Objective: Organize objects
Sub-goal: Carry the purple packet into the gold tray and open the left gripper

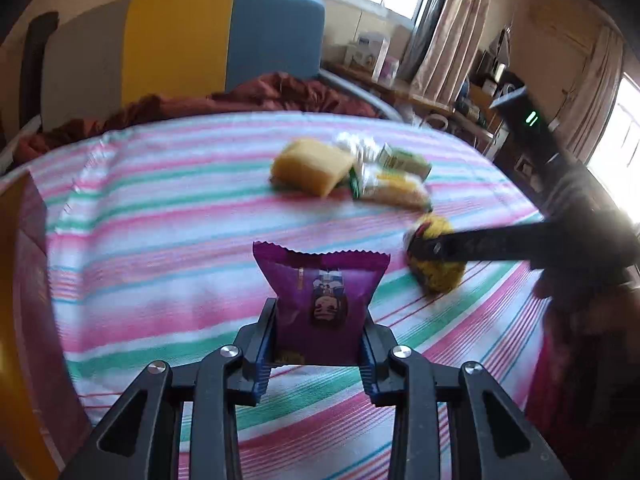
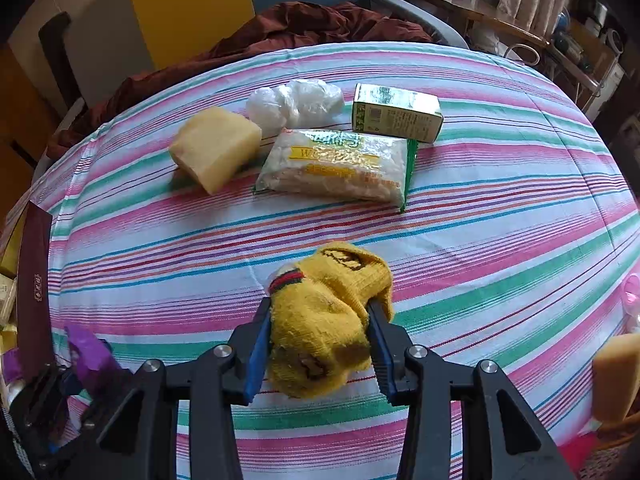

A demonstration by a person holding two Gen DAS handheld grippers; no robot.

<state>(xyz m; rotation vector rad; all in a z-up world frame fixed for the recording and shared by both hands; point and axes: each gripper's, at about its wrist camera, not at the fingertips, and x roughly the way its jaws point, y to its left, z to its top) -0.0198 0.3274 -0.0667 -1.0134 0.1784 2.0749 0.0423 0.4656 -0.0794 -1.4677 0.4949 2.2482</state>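
My left gripper [image 1: 320, 328] is shut on a purple snack packet [image 1: 322, 296] and holds it above the striped cloth. It also shows in the right wrist view [image 2: 90, 354] at the lower left. My right gripper [image 2: 320, 336] is shut on a rolled yellow sock [image 2: 324, 316], which also shows in the left wrist view [image 1: 436, 256] at the right. Further back on the cloth lie a yellow sponge [image 2: 216, 146], a clear noodle packet [image 2: 336, 164], a green box [image 2: 396, 112] and a crumpled clear bag [image 2: 294, 100].
The striped tablecloth [image 2: 500, 208] covers a round table. A dark red box [image 2: 34, 292] stands at the left edge. A wicker basket [image 2: 612, 428] with a sponge [image 2: 614, 376] sits at the lower right. A chair with red cloth [image 2: 304, 24] stands behind.
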